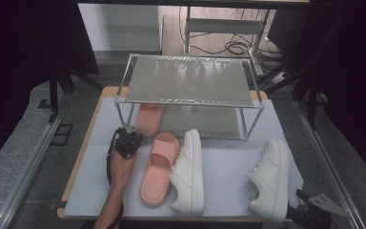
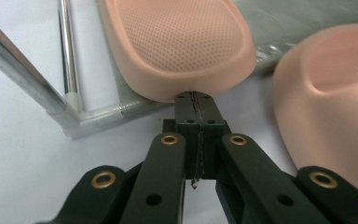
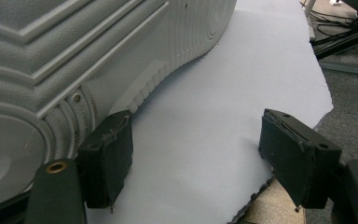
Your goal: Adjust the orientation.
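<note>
The left gripper (image 2: 196, 100) has its jaws pressed together with nothing between them, and its tips sit right against the heel edge of a pink slipper (image 2: 179, 44) that lies partly under the lower tier of the shoe rack (image 1: 188, 78). From the left gripper view, that slipper is straight ahead of the closed tips, touching them or very nearly so; the contact line is hard to make out. To the left of the gripper stands the rack's metal corner post (image 2: 70, 109), close by but apart from the jaws. To its right lies the second pink slipper (image 2: 328, 98), loose on the desk (image 1: 228, 167), well clear of the rack.

In the high view the left gripper (image 1: 129, 130) is held by a hand (image 1: 121, 162) reaching in from the near edge, with the slipper under the rack (image 1: 150, 118) just beyond it and the second pink slipper (image 1: 159, 169) just beside it on the right. Further right lie a white sneaker (image 1: 190, 171) touching that slipper, and another white sneaker (image 1: 269, 179) well apart.

The right gripper (image 3: 196, 158) has its jaws spread, resting at the desk's near right corner. Its left jaw sits against the sole of the right-hand white sneaker (image 3: 74, 70); the other jaw stands free over the desk edge, so nothing is pinched.
</note>
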A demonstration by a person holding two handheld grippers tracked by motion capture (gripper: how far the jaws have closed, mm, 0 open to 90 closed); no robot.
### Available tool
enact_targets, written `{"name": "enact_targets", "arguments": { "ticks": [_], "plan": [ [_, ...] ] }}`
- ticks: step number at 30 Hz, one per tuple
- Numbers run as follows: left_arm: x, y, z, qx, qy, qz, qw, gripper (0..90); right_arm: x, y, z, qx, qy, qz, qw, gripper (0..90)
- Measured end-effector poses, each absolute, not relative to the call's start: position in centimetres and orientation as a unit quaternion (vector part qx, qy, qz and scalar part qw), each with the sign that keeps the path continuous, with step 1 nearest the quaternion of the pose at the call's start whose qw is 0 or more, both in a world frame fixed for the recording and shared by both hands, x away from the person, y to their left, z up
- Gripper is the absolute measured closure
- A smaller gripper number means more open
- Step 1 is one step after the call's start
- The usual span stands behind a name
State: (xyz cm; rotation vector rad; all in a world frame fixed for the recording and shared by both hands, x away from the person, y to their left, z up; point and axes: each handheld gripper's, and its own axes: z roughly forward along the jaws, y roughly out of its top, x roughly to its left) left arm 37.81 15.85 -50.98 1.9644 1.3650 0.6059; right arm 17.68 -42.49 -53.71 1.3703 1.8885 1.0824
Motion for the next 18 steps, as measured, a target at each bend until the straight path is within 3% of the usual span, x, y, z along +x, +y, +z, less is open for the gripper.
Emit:
{"name": "enact_targets", "arguments": {
  "ticks": [8, 18],
  "plan": [
    [38.8, 15.7, -51.3, 0.748, 0.528, 0.235, 0.326, 89.7, 17.7, -42.5, -53.7, 0.511, 0.705, 0.404, 0.281, 26.5],
    [37.1, 16.7, -50.5, 0.738, 0.528, 0.227, 0.354, 89.7, 17.7, -42.5, -53.7, 0.512, 0.704, 0.405, 0.281, 26.5]
  ]
}}
